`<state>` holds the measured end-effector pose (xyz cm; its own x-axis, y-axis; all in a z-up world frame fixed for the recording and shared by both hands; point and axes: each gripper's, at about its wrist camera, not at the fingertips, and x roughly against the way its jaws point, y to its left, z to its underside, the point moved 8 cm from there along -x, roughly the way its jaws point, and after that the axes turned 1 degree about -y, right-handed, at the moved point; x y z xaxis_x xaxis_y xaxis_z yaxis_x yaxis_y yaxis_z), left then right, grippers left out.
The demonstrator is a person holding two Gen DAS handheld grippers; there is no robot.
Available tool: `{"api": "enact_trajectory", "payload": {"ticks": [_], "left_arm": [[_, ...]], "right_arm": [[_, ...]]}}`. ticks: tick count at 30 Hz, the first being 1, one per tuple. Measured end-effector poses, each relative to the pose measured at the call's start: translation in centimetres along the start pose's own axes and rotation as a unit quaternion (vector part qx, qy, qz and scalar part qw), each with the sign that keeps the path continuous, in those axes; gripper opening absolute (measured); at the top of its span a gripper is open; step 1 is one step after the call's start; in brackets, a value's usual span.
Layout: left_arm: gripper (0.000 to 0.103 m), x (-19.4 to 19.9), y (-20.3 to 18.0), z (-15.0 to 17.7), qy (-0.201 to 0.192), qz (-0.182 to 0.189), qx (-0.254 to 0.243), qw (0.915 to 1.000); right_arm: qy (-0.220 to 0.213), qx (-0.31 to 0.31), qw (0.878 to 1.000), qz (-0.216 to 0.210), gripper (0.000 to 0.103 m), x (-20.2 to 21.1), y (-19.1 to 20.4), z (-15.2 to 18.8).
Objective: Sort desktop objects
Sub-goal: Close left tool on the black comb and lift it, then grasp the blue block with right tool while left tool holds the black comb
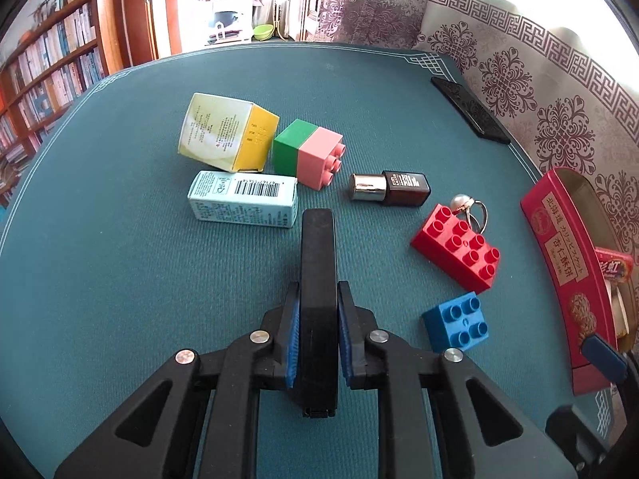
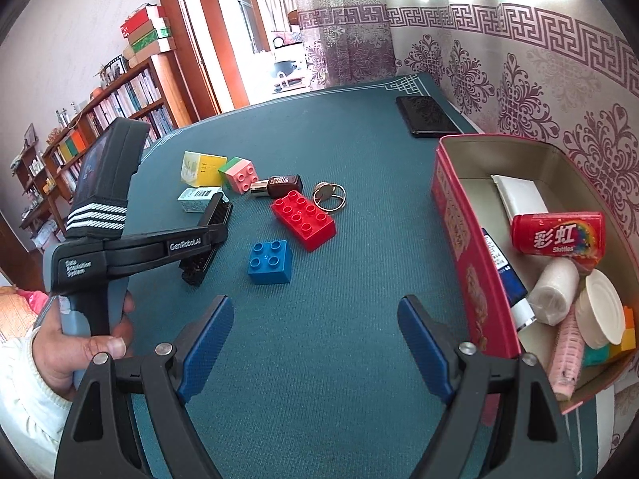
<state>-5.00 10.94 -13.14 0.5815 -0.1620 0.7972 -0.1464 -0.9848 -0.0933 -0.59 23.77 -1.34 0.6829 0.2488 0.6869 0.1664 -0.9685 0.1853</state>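
Clamping a flat, matte black bar between its ribbed blue pads, the left gripper has its jaws drawn in tight against the bar's two long sides; the bar sticks out forward past the fingertips over the teal woven mat. In the right wrist view a hand grips the grey handle of that tool. The right gripper stands wide apart with nothing between its smooth blue fingers, above bare mat.

Nearest on the mat is a square blue plastic brick with four round studs, and just beyond it a longer red brick with eight studs and a sloped side. Touching the red brick's far edge is a thin metal ring with a pearly bead. Further off lies a small dark glass bottle with a shiny silver cap, on its side. Left of it a pale blue cardboard carton shows a barcode; behind it sit a green and pink block and a tilted yellow and white carton. At the right a red tin box, open at the top, holds a red candy tube, a white paper roll and other small things. Farthest, a flat black embossed case lies by the patterned curtain.
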Motion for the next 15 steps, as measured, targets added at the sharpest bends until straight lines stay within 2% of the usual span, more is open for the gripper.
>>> {"api": "enact_trajectory", "payload": {"ticks": [12,13,15], "left_arm": [[0.018,0.4,2.3,0.2,-0.008,0.027,0.016,0.9995],[0.018,0.4,2.3,0.2,-0.010,0.027,0.016,0.9995],[0.018,0.3,2.4,0.1,-0.011,0.027,0.015,0.9995]], "right_arm": [[0.036,0.013,0.999,0.008,0.087,-4.1,1.7,-2.1],[0.037,0.019,0.999,0.012,0.086,-4.5,2.0,-2.2],[0.040,0.031,0.998,0.021,0.078,-5.3,2.6,-2.3]]}}
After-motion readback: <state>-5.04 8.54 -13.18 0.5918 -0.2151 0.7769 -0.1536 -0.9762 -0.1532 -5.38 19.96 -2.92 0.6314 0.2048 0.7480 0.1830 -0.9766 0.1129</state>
